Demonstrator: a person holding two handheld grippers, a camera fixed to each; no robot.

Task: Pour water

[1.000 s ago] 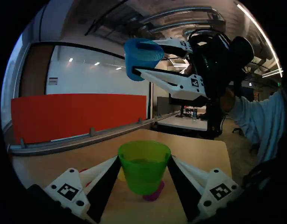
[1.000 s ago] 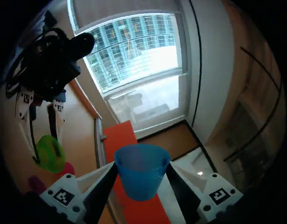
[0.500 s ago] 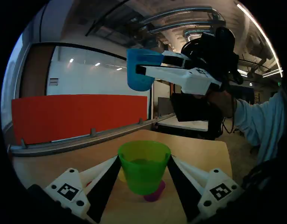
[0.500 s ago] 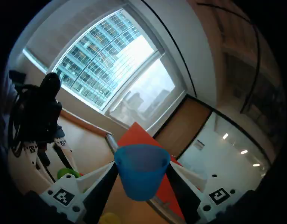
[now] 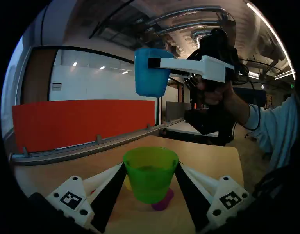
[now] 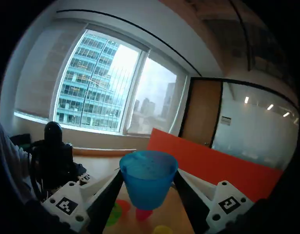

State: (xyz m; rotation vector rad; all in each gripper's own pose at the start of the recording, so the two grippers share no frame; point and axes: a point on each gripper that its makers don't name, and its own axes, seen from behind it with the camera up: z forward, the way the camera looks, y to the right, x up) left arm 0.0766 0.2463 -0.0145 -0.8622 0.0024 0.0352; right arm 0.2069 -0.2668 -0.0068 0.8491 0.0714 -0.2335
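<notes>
Green plastic cup [image 5: 150, 181], upright, pinched between both fingers of the left gripper [image 5: 150, 168]; what looks like liquid stands inside.

Purple cup [image 5: 164, 202], touching or just behind the green cup's base, on the wooden table [image 5: 212, 160].

Yellow cup [image 5: 127, 182], just beside the green cup, mostly hidden.

Blue cup [image 5: 150, 74], upright, high above the green cup and well apart from it, clamped between the fingers of the right gripper [image 5: 154, 67]. In the right gripper view its inner wall looks speckled; whether it holds anything cannot be told.

Hand [image 5: 212, 91] in a pale sleeve [image 5: 275, 128], grasping the right gripper.

Orange panel [image 5: 83, 121], beyond the green cup, past the table's far edge.
</notes>
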